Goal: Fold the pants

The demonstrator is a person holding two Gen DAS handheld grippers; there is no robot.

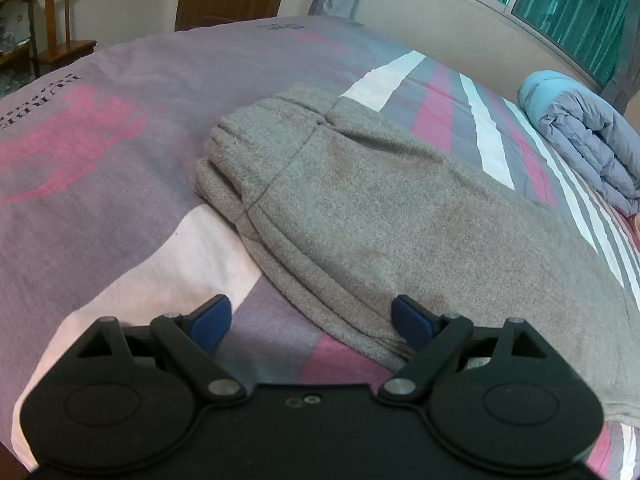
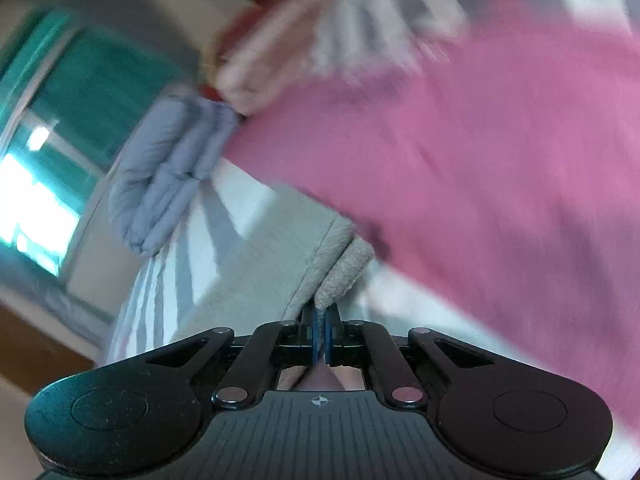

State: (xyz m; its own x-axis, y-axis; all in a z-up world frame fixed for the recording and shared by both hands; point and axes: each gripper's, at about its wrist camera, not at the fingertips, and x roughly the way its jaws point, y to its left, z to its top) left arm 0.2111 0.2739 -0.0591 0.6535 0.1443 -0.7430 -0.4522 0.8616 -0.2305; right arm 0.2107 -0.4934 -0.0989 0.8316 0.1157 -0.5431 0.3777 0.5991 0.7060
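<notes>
Pants: grey knitted fleece pants (image 1: 360, 208) lie flat on the bed, already doubled leg on leg, elastic waistband at the far left, legs running near and right out of the left wrist view.
Long axis: from far left to near right, slanting across the left gripper's line of sight.
Right gripper (image 2: 320, 334): blue pads pressed together on a fold of the grey cloth (image 2: 340, 272), apparently at the leg end; the view is blurred, so the exact spot on the garment cannot be told.
Left gripper (image 1: 310, 320): fingers spread wide, holding nothing; the right-hand blue fingertip (image 1: 412, 322) sits over the near edge of the pants, the left-hand one over bare sheet. Whether the pad touches the cloth cannot be told.
Key relation: the waistband lies ahead and left of the open tool, the clamped end off to the right; judged from this, the coming fold would carry the held end along the long axis toward the waistband.
Nearer hand: the left is nearer the waistband and middle, the right has the far end.
Bed: purple, pink and white patterned sheet (image 1: 120, 184) under everything.
Around: rolled blue-grey quilt (image 1: 580, 140) at the far right, well apart from the fold path; wooden chair (image 1: 56, 28) beyond the bed, far left.
Obstruction: nothing lies between held end and waistband.
</notes>
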